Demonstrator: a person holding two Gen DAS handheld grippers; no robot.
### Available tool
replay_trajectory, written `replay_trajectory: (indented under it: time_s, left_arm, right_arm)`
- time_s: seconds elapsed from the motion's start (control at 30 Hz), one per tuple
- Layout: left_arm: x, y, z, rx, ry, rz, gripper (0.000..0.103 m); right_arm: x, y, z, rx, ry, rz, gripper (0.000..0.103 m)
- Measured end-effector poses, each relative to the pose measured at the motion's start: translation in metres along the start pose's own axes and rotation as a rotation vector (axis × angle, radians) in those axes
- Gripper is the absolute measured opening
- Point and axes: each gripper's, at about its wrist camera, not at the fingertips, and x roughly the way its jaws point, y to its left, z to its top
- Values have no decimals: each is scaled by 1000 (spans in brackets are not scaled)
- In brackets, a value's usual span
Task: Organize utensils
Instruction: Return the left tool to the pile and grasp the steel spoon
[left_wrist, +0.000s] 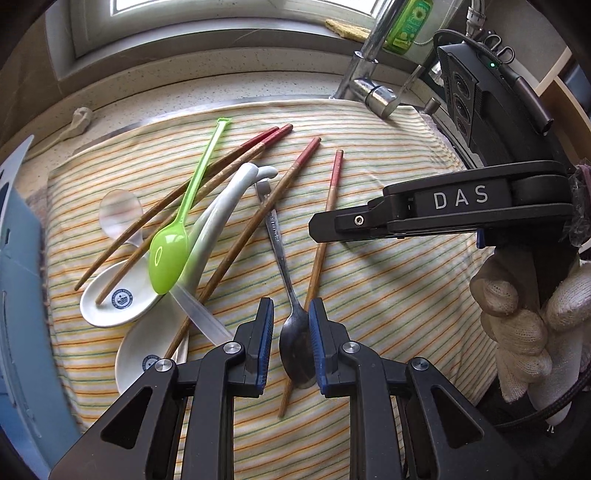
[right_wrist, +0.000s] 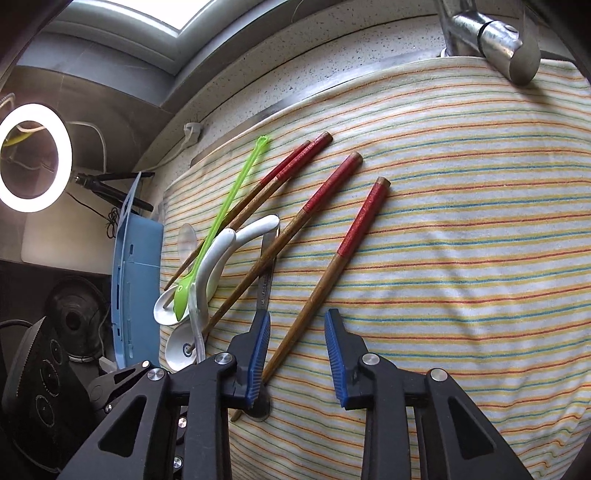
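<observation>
Utensils lie on a striped cloth (left_wrist: 388, 295). My left gripper (left_wrist: 291, 332) is open, its blue pads either side of the bowl of a metal spoon (left_wrist: 295, 347) that lies over a red-topped wooden chopstick (left_wrist: 325, 229). To the left lie a green plastic spoon (left_wrist: 173, 243), white ceramic spoons (left_wrist: 118, 299), a clear spoon (left_wrist: 120, 214) and three more chopsticks (left_wrist: 236, 162). My right gripper (right_wrist: 297, 354) is open, empty, over the lower end of the lone chopstick (right_wrist: 332, 266); the metal spoon's handle (right_wrist: 264, 284) shows beside its left finger (right_wrist: 258, 347).
A blue plastic rack (right_wrist: 136, 280) stands at the cloth's left edge. A chrome faucet (left_wrist: 373, 74) rises at the back right, with a green bottle (left_wrist: 408, 24) on the window sill. A ring light (right_wrist: 33, 158) glows at far left. The cloth's right half is bare.
</observation>
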Motion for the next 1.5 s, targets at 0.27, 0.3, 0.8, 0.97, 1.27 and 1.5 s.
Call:
replay_trajectory:
  time_s: [0.27,0.3,0.8,0.97,1.27,1.5]
  left_arm:
    - [14,7,7,-16,17,-30,18]
    - [14,8,6,-17,18,-33,18]
    - [25,-19,6,45,24,-60,18]
    - [23,-29,1,69,18,-59,18]
    - [20,-49,-4,104,15,-101,18]
    - [24,-65,-5,110,10,-105,18]
  right_arm:
    - [9,11,2,-33,-4,-79,19]
    - [9,11,2,-35,-4,-85,17]
    - [-5,-15,-4,32,12,-5,14]
    - [-8,-25,-7,70,23,41,14]
    - [-20,-39,-13,85,21,59,14]
    - [-36,-42,-8,59,-22,67,17]
